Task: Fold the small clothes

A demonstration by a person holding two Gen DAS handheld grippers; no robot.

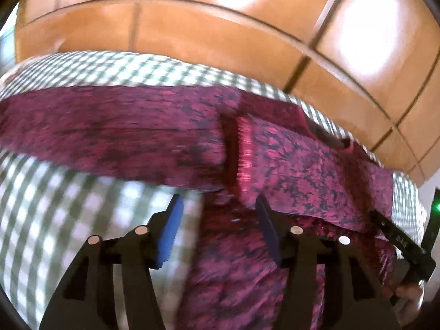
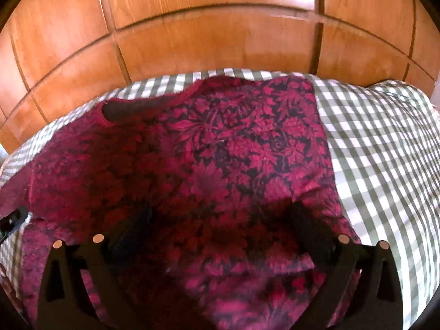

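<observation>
While the magenta-and-black floral knit top (image 1: pixel 316 165) lies spread on the green-and-white checked cloth (image 1: pixel 49 206), both grippers hover over it with nothing pinched.

Left to right: a long sleeve (image 1: pixel 110 132) runs out to the left across the checks. Left gripper (image 1: pixel 220 231) sits over the near edge where the sleeve meets the body, fingers apart, one blue pad (image 1: pixel 170 233) over bare cloth, the other over the knit; no fabric between them. Right gripper (image 2: pixel 220 236) is over the body of the top, fingers wide apart, fabric beneath but not clamped. Neckline (image 2: pixel 143 107) is at the far side, near the wooden panelled cupboard (image 2: pixel 220 41).

Risks, my read: a shallow bite takes one layer only, so the fold drags crooked; a deep bite grabs the checked cloth too and pulls it up. The sleeve may flop back open.

Containers: none in view.
</observation>
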